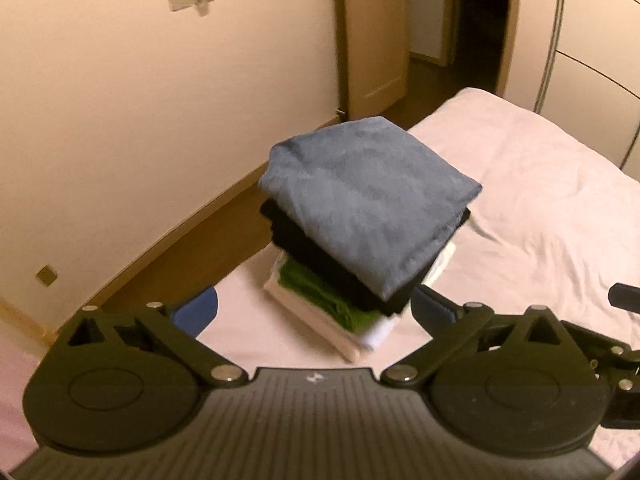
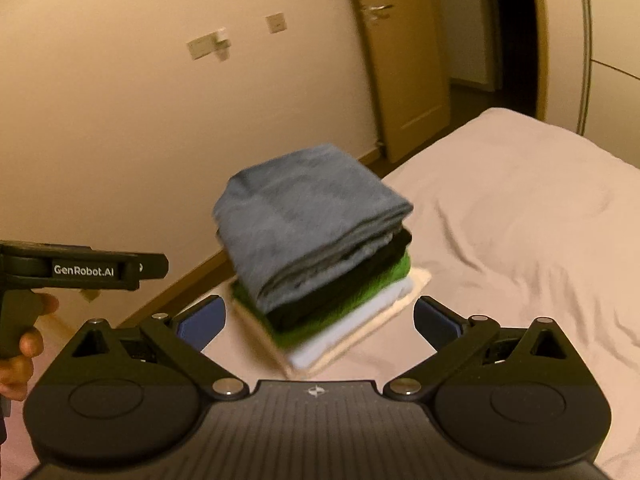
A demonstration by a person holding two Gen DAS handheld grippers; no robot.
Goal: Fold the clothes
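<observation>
The left hand-held gripper (image 1: 314, 312) and the right hand-held gripper (image 2: 318, 318) both have their jaws spread wide, holding nothing. Just ahead of each sits a pile of folded clothes (image 1: 360, 232) on the bed (image 1: 540, 200), near its corner: grey-blue on top, then black, green, white and cream.

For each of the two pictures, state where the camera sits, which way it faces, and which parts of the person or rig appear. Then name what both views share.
Left wrist: on the left gripper, facing the folded clothes stack on the bed; its own open fingers show.
Right wrist: on the right gripper, facing the same stack from further right; its open fingers, the left gripper and the person's hand show.
Shared: stack, bed, wall, door.
</observation>
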